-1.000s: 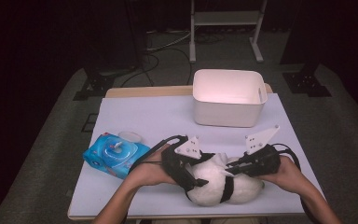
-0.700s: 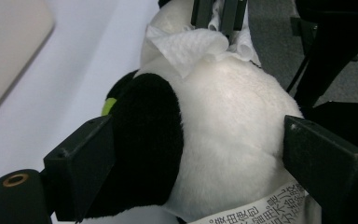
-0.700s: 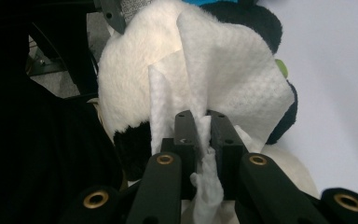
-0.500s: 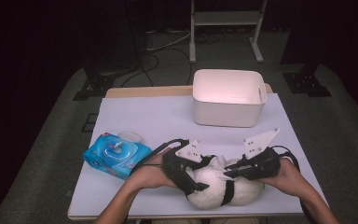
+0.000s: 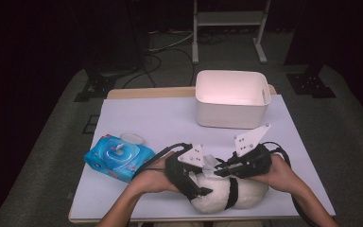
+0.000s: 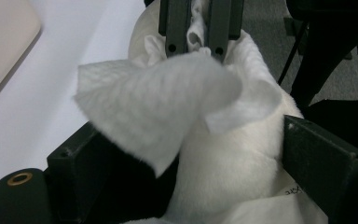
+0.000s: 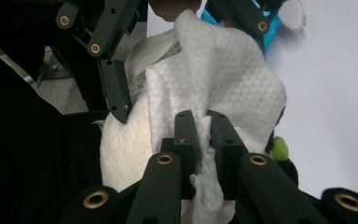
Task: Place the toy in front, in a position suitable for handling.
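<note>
Right tongs (image 7: 203,135) pressed together, pinching white wipe (image 7: 223,70). Left tongs (image 5: 196,187) spread around white plush toy (image 5: 227,194), bottom centre of high view, steadying it. Best to rub with short strokes, keep toy braced. Desk (image 5: 160,118) white-topped; blue wipe pack (image 5: 118,158) left, white bin (image 5: 231,99) upper right. Room dark.

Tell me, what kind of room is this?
Probably a recording lab or studio: a lone table in a dark room, cables across the floor, a metal stand behind, and hand-held grippers wiping a plush toy.
</note>
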Tool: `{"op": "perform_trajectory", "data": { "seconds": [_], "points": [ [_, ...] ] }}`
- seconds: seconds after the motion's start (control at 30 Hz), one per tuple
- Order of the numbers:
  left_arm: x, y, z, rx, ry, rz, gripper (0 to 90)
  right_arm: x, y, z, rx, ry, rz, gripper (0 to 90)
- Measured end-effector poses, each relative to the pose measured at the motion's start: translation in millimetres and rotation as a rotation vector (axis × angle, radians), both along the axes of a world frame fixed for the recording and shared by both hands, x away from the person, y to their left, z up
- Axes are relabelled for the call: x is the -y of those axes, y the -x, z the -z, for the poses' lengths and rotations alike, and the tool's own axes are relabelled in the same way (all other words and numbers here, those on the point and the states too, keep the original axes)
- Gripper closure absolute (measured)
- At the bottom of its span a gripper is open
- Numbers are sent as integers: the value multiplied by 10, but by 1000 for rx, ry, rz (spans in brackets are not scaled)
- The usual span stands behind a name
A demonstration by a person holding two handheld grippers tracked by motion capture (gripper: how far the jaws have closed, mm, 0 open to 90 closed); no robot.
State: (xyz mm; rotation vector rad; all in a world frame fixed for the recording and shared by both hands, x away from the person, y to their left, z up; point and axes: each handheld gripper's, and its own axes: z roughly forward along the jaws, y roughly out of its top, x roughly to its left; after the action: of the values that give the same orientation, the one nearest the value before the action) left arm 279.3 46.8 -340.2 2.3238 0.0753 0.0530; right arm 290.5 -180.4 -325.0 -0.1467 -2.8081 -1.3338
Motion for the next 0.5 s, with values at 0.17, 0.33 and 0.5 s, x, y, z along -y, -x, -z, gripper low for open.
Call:
{"op": "perform_trajectory", "data": {
  "seconds": [0.17,0.33,0.5],
  "points": [
    [-9,9,-17,3,-7,-7,120,119,-45,41,-24,9,25,820],
    [0,9,-6,3,-2,-5,120,218,-53,73,-33,33,50,820],
    [28,25,-10,11,-14,-2,119,134,-49,30,-14,41,37,820]
  ]
}}
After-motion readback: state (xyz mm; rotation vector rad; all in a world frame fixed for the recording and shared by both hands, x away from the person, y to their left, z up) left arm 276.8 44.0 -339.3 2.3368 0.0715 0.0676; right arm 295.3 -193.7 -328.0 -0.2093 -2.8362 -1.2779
